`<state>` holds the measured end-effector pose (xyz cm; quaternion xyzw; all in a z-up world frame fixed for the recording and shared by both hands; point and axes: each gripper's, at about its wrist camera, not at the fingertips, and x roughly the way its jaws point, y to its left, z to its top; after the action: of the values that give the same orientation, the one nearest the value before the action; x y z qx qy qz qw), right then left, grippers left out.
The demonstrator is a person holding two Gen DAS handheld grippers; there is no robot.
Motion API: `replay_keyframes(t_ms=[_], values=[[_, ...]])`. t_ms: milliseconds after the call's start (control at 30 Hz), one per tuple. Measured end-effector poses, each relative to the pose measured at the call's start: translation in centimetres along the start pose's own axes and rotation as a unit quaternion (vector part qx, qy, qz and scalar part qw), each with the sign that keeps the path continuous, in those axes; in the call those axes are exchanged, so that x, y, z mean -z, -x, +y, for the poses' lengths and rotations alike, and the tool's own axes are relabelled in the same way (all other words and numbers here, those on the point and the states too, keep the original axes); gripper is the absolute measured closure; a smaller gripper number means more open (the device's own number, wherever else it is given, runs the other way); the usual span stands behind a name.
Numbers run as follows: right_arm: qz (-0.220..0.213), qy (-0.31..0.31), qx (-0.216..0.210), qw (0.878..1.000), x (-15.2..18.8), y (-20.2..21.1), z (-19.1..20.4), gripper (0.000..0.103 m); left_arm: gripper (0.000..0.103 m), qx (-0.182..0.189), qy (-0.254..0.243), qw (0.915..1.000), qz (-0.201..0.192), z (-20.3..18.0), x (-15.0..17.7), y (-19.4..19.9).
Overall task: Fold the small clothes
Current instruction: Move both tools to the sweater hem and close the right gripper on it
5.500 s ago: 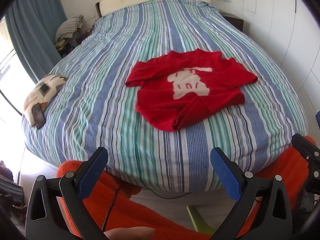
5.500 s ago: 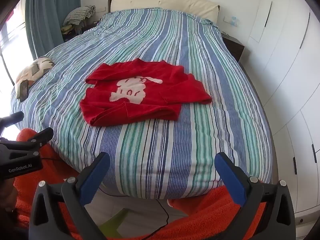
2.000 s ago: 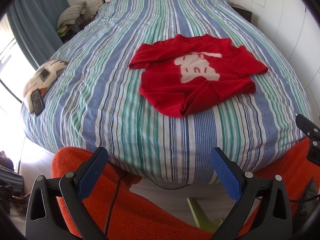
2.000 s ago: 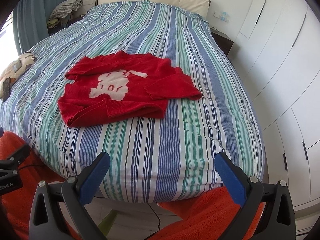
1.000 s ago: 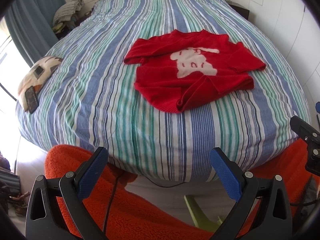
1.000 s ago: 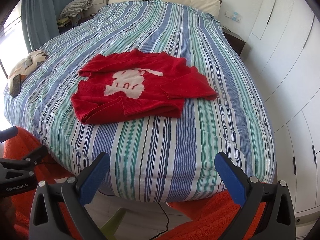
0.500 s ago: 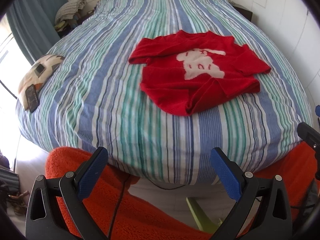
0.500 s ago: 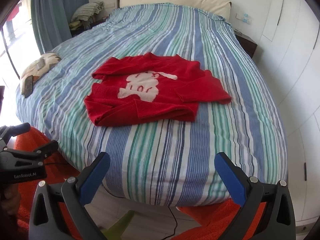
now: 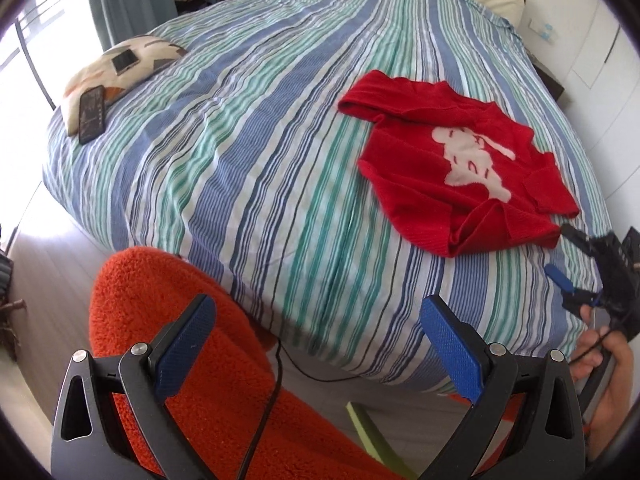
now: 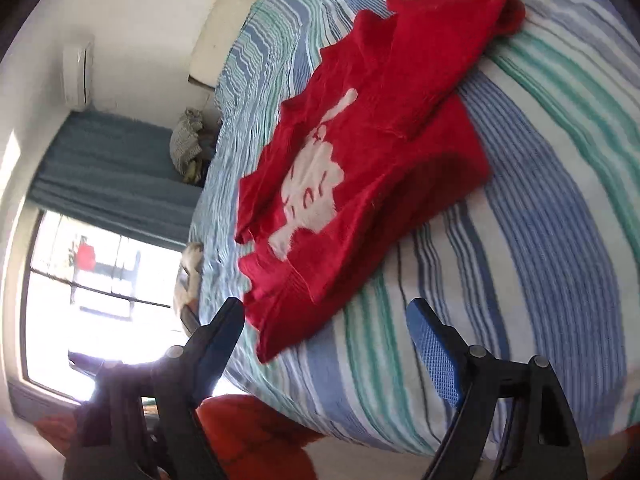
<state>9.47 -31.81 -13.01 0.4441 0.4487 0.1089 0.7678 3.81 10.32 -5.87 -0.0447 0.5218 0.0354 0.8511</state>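
Note:
A small red sweater (image 9: 460, 168) with a white figure on its chest lies on the striped bed (image 9: 260, 152), its hem partly folded over. It also shows in the right wrist view (image 10: 360, 152), close up. My left gripper (image 9: 316, 344) is open and empty, held off the bed's near edge, well left of the sweater. My right gripper (image 10: 324, 340) is open and empty, rolled on its side, with its fingertips just short of the sweater's near hem corner. The right gripper also shows at the right edge of the left wrist view (image 9: 576, 264).
A patterned cushion (image 9: 120, 64) with a phone (image 9: 91, 114) on it lies at the bed's left edge. Orange fleece (image 9: 208, 360) covers the foreground below the bed. White wardrobe doors (image 9: 600, 40) stand on the right. A window (image 10: 100, 280) and blue curtain (image 10: 112, 168) are beyond the bed.
My right gripper has rolled onto its side and moved in close to the sweater's near hem. My left gripper has swung left, so the sweater now sits at the right of its view.

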Motion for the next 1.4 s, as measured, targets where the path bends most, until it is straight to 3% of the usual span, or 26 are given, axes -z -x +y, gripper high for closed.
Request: replay_keyframes(t_ms=[67, 100, 133, 200, 367, 500, 633, 733, 833, 1000, 1067, 1167, 1233, 1333, 1400], values=[[0.006, -0.015, 0.008, 1.000, -1.1, -2.2, 0.2, 0.026, 0.001, -0.003, -0.011, 0.9999, 0.005, -0.7, 0.3, -0.4], [0.015, -0.015, 0.016, 1.000, -1.4, -3.4, 0.3, 0.048, 0.001, -0.004, -0.018, 0.9998, 0.007, -1.0, 0.3, -0.6], [0.028, -0.016, 0.021, 0.999, -1.6, -4.3, 0.2, 0.078, 0.001, -0.007, -0.024, 0.9997, 0.009, -1.3, 0.4, -0.7], [0.053, -0.017, 0.030, 0.998, -1.3, -4.8, 0.4, 0.095, 0.001, -0.017, -0.033, 0.9993, 0.008, -1.3, 0.4, -0.7], [0.074, 0.043, 0.044, 0.995, 1.6, 1.4, 0.1, 0.097, 0.001, -0.044, -0.023, 0.9988, 0.001, 0.9, 0.6, -1.1], [0.074, 0.054, 0.135, 0.987, 4.3, 5.6, -3.4, 0.097, 0.001, -0.044, -0.023, 0.9985, 0.021, 1.1, 0.3, -3.2], [0.069, 0.036, 0.154, 0.985, 5.4, 5.5, -6.3, 0.098, 0.001, 0.015, -0.018, 0.9995, 0.021, -0.7, -1.9, -4.9], [0.055, 0.054, 0.157, 0.985, 5.2, 4.8, -5.9, 0.098, 0.001, 0.067, -0.018, 0.9962, 0.054, -3.2, -3.9, -7.6], [0.048, 0.085, 0.162, 0.982, 5.0, 4.8, -5.0, 0.098, 0.001, 0.072, -0.012, 0.9935, 0.087, -5.6, -4.9, -10.6], [0.058, 0.090, 0.164, 0.981, 5.9, 4.7, -5.6, 0.098, 0.001, 0.073, 0.054, 0.9892, 0.116, -7.5, -6.7, -15.1], [0.060, 0.079, 0.163, 0.982, 5.9, 4.8, -6.2, 0.098, 0.001, 0.059, 0.044, 0.9902, 0.119, -8.2, -7.3, -16.4], [0.051, 0.075, 0.161, 0.983, 5.7, 5.3, -6.2, 0.098, 0.004, 0.007, 0.020, 0.9863, 0.163, -7.2, -6.3, -17.7], [0.042, 0.084, 0.162, 0.982, 5.7, 5.8, -5.8, 0.098, 0.004, -0.001, 0.012, 0.9861, 0.166, -4.7, -4.3, -16.3], [0.038, 0.093, 0.171, 0.980, 5.8, 6.0, -5.6, 0.097, 0.004, -0.082, -0.014, 0.9847, 0.153, -1.0, -1.0, -13.5], [0.045, 0.087, 0.173, 0.980, 5.7, 5.6, -5.9, 0.097, 0.004, -0.077, -0.015, 0.9869, 0.141, 0.4, 0.2, -11.7]])
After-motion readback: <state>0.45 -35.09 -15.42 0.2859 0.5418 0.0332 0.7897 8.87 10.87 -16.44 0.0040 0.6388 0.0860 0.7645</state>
